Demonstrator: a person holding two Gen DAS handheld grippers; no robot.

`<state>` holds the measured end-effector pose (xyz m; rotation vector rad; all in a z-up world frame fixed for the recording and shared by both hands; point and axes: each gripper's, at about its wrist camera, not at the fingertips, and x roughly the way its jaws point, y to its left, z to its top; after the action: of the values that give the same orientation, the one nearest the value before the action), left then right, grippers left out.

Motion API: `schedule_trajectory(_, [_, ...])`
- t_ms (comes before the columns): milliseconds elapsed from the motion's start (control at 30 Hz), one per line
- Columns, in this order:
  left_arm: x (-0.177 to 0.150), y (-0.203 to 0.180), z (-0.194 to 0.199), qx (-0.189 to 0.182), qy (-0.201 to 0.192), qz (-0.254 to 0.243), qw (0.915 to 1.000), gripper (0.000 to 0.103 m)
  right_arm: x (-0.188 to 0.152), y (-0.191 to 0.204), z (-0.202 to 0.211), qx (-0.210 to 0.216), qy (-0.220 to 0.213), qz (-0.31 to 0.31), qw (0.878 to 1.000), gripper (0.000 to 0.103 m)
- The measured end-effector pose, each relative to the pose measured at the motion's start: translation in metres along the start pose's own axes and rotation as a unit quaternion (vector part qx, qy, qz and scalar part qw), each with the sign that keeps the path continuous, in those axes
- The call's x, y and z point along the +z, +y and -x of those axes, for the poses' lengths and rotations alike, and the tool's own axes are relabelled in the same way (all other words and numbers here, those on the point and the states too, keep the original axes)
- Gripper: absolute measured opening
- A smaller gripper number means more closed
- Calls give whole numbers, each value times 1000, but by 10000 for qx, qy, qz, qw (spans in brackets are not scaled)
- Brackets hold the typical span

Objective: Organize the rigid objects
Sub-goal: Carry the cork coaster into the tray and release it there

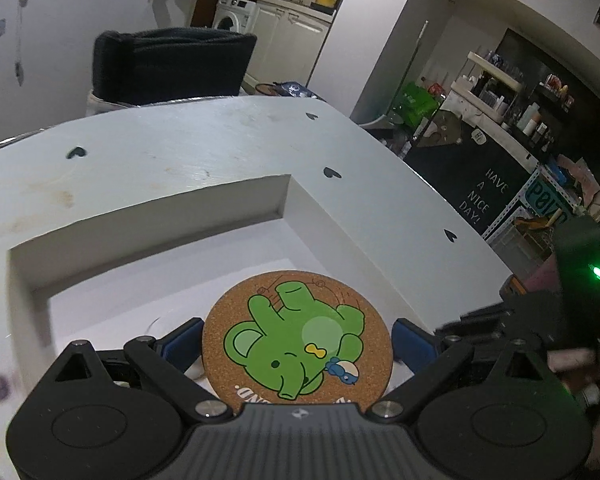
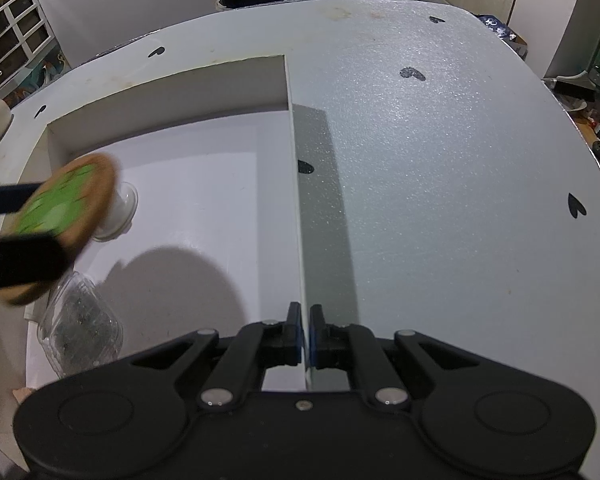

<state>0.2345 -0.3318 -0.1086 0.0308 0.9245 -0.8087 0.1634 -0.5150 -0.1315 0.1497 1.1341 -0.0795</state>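
My left claw (image 1: 296,340) squeezes the round cork mat (image 1: 296,336) by its edges, up over the white box (image 1: 284,192). If I let go here, it could land on the clear cup (image 2: 118,212) and plastic tub (image 2: 80,320), which only my right camera shows. My right claw (image 2: 305,336) pinches the box wall.

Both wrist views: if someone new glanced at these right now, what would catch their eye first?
The cork coaster with its bright green cartoon bear, clamped between the left gripper's blue pads above the white box. Next, the right gripper, pinched shut on the box's thin right wall. Then the black hearts dotted over the grey table.
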Motion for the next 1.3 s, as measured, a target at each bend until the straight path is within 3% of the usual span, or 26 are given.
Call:
schedule_trajectory(367, [4, -3, -45, -101, 286, -222, 9993, 98, -1, -3, 0, 47, 3, -65, 10000, 4])
schedule_trajectory(467, [4, -3, -47, -58, 326, -177, 9993, 103, -1, -3, 1, 56, -1, -74, 10000, 4])
schedule_trajectory(900, [-4, -12, -27, -19, 403, -387, 9984, 103, -1, -5, 0, 67, 14, -48, 10000, 4])
schedule_trajectory(1300, [-16, -25, 13, 65, 236, -576, 9980, 103, -1, -5, -1, 77, -1, -43, 10000, 4])
